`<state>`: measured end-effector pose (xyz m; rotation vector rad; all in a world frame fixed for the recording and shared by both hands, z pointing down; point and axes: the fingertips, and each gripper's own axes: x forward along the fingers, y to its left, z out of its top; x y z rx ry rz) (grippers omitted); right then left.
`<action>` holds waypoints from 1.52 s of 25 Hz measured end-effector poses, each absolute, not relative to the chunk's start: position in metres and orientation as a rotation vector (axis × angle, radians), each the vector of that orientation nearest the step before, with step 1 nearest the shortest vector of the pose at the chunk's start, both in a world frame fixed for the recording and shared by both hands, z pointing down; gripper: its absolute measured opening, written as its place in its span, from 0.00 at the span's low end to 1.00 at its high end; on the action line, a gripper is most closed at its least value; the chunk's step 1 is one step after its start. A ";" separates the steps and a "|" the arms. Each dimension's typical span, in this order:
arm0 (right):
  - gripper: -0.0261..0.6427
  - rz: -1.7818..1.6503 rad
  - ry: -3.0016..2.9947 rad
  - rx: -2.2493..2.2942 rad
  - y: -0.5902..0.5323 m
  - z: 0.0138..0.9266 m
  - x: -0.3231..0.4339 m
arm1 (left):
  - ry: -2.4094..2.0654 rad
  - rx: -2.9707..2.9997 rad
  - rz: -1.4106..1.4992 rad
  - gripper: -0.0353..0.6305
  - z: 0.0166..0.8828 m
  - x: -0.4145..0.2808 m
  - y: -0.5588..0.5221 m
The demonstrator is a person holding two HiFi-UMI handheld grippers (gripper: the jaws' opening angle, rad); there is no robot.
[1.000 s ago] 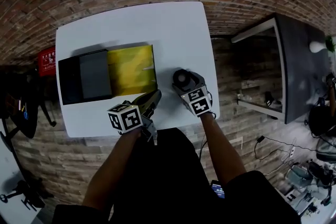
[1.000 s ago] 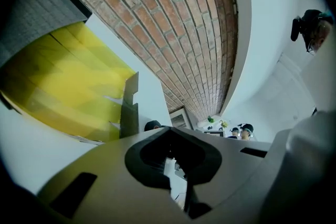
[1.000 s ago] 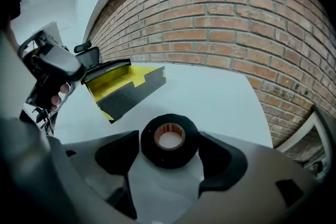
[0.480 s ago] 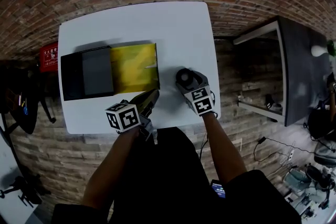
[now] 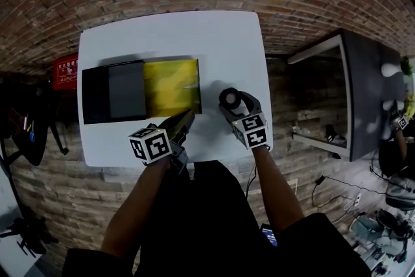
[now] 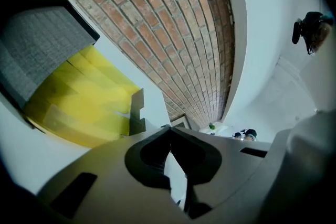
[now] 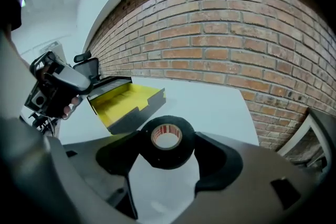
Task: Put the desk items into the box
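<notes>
Head view: the right tool (image 5: 228, 100) has its jaws closed on a black tape roll (image 7: 168, 141), held just right of the open box (image 5: 172, 87) on the white surface (image 5: 220, 42). Beside it, the left tool (image 5: 183, 119) has its jaws together, holding nothing. The box's yellow inside looks bare, so the roll is not yet in. No other loose items show.

The table (image 5: 227, 42) is smooth, matt white. The box (image 5: 172, 87) looks like card, yellow and faintly glossy inside (its lid lining (image 6: 37, 55) is grey and coarse-textured). The tape roll (image 7: 167, 141) is matt black with a paper core. The brick wall (image 7: 236, 44) is rough and dull.
</notes>
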<state>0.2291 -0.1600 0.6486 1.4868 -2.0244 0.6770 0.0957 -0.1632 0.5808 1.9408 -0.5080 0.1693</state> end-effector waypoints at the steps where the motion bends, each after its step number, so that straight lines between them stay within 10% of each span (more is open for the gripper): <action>1: 0.54 0.667 -2.034 1.495 -0.162 0.642 0.227 | -0.510 1.943 0.162 0.07 0.579 0.093 -0.164; 38: 0.54 0.546 -2.230 1.221 -0.248 0.609 0.051 | -0.755 1.898 -0.005 0.07 0.560 -0.038 -0.221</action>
